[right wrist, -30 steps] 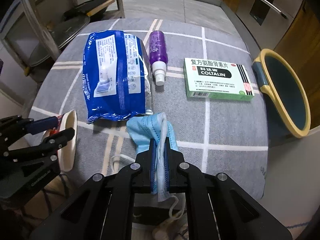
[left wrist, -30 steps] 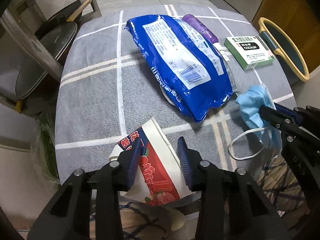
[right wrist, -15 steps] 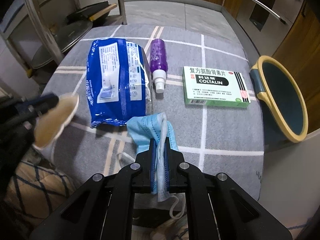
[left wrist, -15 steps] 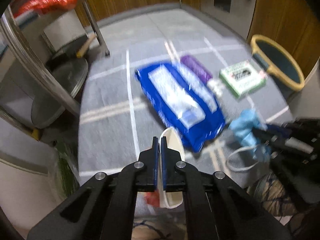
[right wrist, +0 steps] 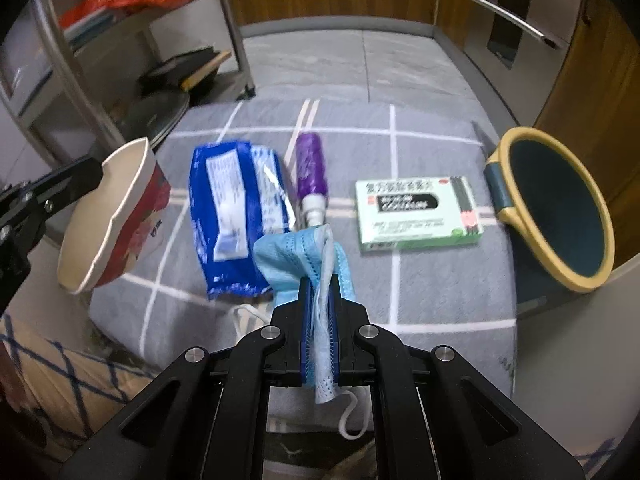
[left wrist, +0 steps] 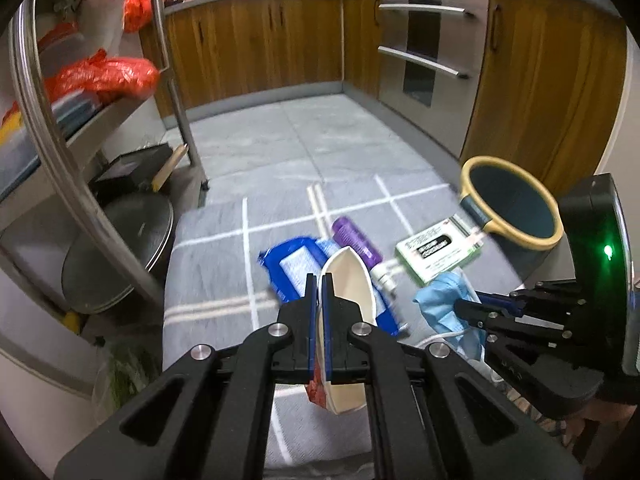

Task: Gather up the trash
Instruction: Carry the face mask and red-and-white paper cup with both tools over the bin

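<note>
The left gripper [left wrist: 319,284] is closed on the wall of a paper cup [left wrist: 347,280] and holds it in the air. The right gripper [right wrist: 319,284] is closed on a blue mask [right wrist: 298,256], also lifted. Below, on the grey cloth [right wrist: 432,280], lie a blue pack [right wrist: 236,200], a purple bottle [right wrist: 310,168] and a green box [right wrist: 418,214]. The bin [right wrist: 556,208] stands at the right, beside the cloth.
</note>
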A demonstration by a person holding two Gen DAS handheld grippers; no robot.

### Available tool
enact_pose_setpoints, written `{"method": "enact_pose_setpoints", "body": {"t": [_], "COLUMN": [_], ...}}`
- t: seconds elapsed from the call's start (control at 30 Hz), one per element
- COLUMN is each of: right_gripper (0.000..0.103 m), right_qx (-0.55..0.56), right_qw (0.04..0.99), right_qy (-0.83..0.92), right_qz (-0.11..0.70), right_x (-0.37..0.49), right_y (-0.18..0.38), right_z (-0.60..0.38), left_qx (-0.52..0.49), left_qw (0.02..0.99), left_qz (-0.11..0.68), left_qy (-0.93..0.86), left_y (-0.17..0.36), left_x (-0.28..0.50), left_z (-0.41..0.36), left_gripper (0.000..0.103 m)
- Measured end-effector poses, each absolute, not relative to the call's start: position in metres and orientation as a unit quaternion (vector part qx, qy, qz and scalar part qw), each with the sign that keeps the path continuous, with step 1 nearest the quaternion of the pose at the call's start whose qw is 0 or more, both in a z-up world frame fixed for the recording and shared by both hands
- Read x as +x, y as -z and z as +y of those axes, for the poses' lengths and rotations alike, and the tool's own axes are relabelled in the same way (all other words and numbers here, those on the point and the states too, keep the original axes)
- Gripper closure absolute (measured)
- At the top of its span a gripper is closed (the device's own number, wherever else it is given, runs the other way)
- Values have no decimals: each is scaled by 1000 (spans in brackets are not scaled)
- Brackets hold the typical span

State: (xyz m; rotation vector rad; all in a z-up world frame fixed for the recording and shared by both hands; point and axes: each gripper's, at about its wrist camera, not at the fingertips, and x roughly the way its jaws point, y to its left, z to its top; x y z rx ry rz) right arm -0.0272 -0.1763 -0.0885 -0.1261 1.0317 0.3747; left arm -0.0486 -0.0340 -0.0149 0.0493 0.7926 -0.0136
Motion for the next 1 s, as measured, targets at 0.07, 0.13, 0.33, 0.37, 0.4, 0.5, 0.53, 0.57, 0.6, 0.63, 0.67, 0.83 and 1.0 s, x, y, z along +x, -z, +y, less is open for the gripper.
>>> {"method": "enact_pose_setpoints", "body": {"t": [0.07,0.13,0.33,0.37,0.4,0.5,0.53,0.57,0.6,0.63,0.67,0.83,1.0], "right_gripper": [94,94,94,94,94,94,94,94,94,94,94,94,94], "right_qx": [-51,-45,-40,-39,-38,-34,-33,-31,-28,-27,-25,-23,-26], "right_qw": [856,859,874,876,879,890,894,898,902,904,907,914,926], "right_qy": [-176,-174,-168,-167,-165,-155,-151,-147,-144,-142,-140,-129,-89], "right_qz": [484,479,455,451,446,428,420,414,407,403,397,384,365], "right_x": [-24,-21,-13,-11,-9,-4,-1,2,4,7,10,26,44], "right_y": [82,77,60,57,53,40,34,28,22,18,11,-13,-29], "right_z": [-182,-186,-199,-202,-206,-217,-223,-229,-236,-240,-247,-278,-318], "left_qx": [21,20,33,34,34,34,34,35,34,34,34,42,50], "left_qw": [925,927,933,934,934,937,938,939,939,940,941,942,944], "left_qz": [380,375,356,355,352,343,340,337,335,332,330,322,308], "left_qy": [14,20,37,40,45,55,58,63,65,68,72,86,108], "left_y": [10,7,-5,-6,-9,-15,-17,-20,-22,-25,-28,-37,-50], "left_x": [-46,-45,-36,-35,-33,-30,-29,-27,-26,-24,-21,-10,5], "left_z": [-38,-42,-60,-62,-66,-74,-77,-80,-83,-86,-89,-103,-124], "left_gripper": [101,101,101,101,101,101,101,101,101,101,101,101,101]}}
